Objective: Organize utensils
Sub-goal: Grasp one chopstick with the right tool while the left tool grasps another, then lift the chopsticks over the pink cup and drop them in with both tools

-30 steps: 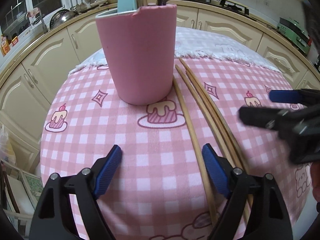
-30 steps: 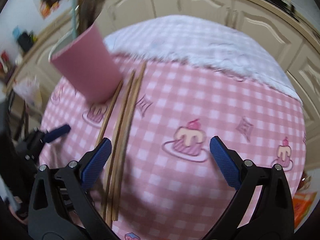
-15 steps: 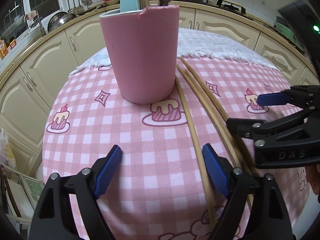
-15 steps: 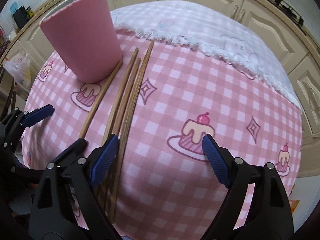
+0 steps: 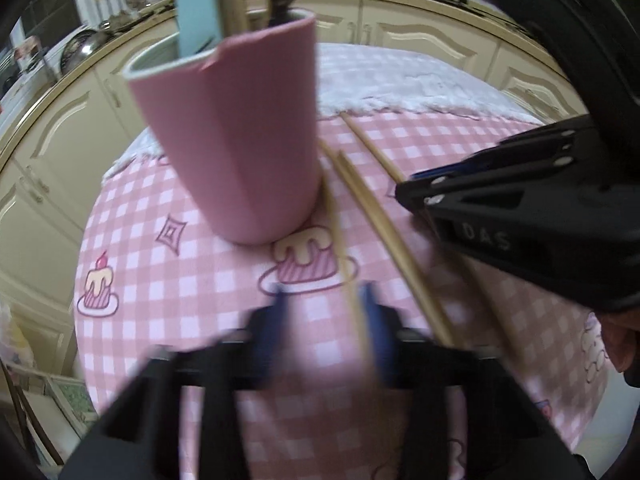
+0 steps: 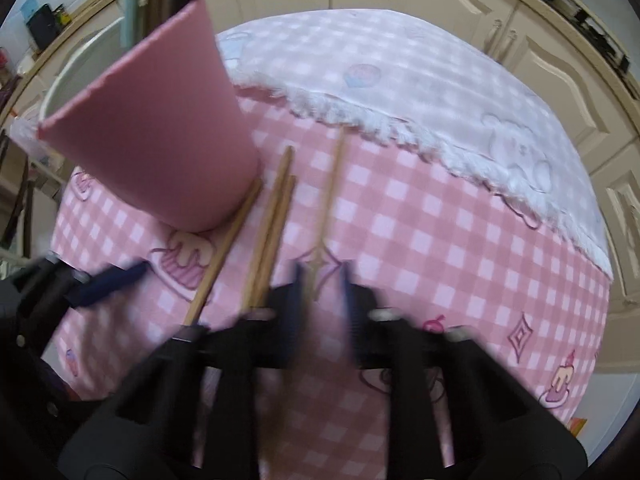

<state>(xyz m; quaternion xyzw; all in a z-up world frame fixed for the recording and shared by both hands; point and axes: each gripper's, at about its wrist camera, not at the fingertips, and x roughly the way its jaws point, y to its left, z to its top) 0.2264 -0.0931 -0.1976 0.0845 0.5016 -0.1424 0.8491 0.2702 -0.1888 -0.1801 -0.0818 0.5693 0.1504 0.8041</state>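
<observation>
A pink cup with utensils in it stands on the pink checked cloth. Several wooden chopsticks lie to its right. In the left wrist view my left gripper is blurred and its jaws are closing around the chopstick nearest the cup, with a gap still showing. My right gripper is blurred too. Its jaws are closing around the rightmost chopstick, and the pads are not seen pressing. A pair of chopsticks lies between the two held ones. The right gripper reaches in from the right in the left wrist view.
A white fringed cloth covers the far part of the round table. Cream kitchen cabinets curve around behind it. The table edge drops off at the left. A hand shows at the right edge.
Both grippers' jaws have narrowed from wide open. The left one has shifted right over the chopstick by the cup. The right one has moved onto the outer chopstick, now apart from the pair.
</observation>
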